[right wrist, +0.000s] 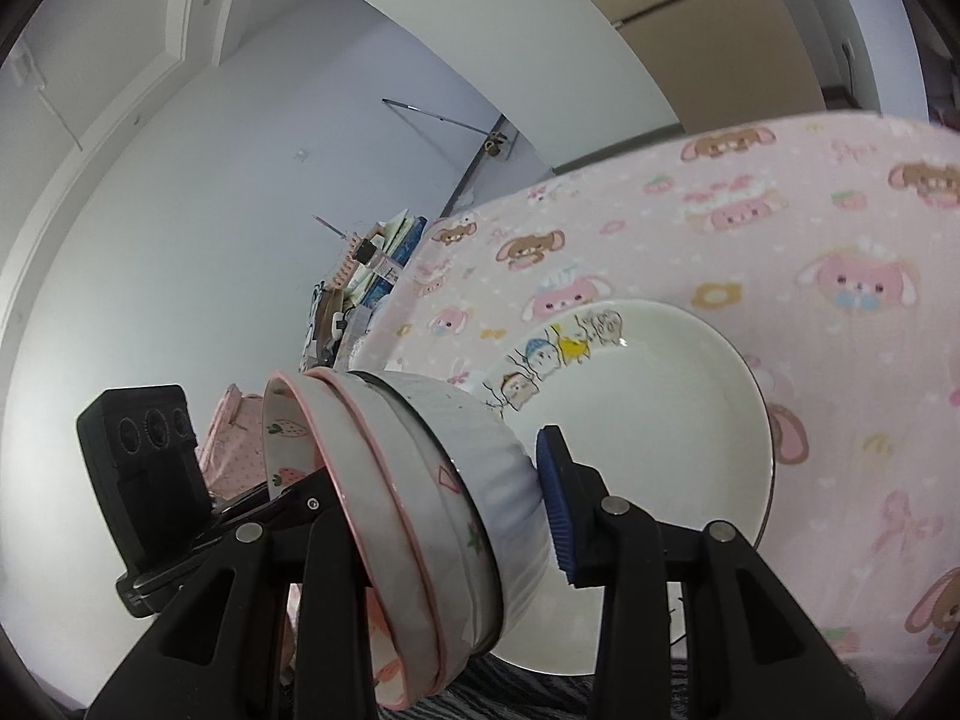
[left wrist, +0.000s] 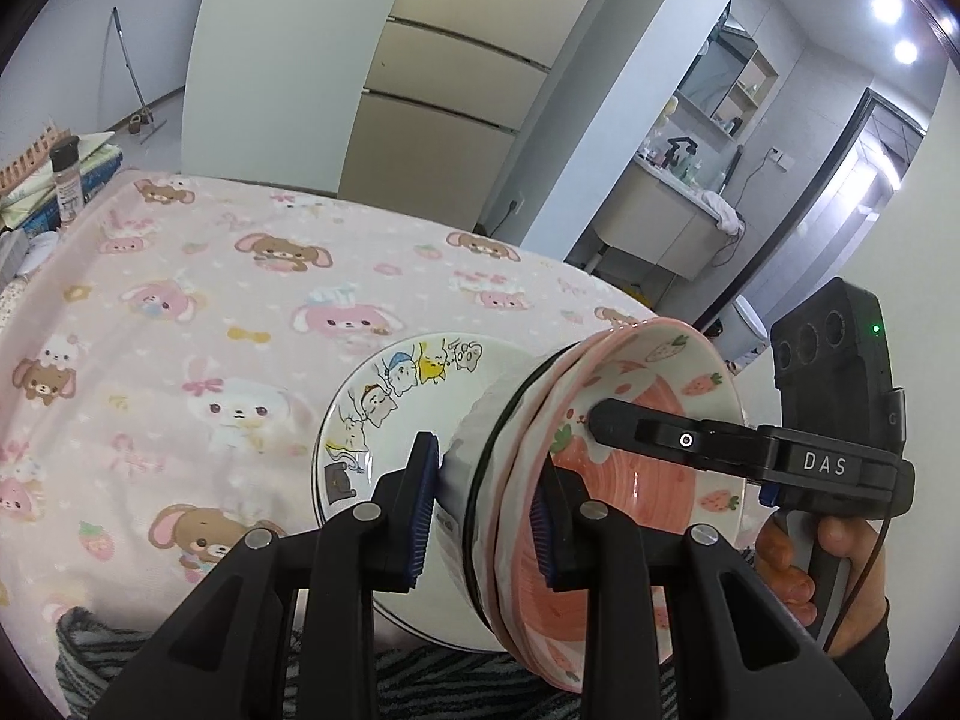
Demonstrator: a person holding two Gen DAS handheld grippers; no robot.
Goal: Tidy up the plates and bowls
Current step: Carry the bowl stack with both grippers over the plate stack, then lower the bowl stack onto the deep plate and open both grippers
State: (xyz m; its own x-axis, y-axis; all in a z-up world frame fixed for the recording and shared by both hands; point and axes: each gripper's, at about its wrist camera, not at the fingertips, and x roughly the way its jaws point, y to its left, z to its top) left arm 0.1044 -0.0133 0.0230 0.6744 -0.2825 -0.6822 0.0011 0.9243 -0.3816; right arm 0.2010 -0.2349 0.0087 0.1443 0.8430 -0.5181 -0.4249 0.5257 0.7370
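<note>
- My left gripper [left wrist: 483,516] is clamped across a nested stack of bowls [left wrist: 540,480], tipped on its side.
- My right gripper [right wrist: 444,516] pinches the same stack from the opposite side; 2 grips probably keep it from sliding apart.
- Stack sits just above the cartoon plate [right wrist: 648,456] on the pink cloth [left wrist: 210,300], likely its landing spot.

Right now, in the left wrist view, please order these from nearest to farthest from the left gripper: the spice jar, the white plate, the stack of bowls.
1. The stack of bowls, tilted on its side, held between the jaws of the left gripper.
2. The white plate, on the pink cloth just behind the bowls.
3. The spice jar, far back at the left edge.
</note>
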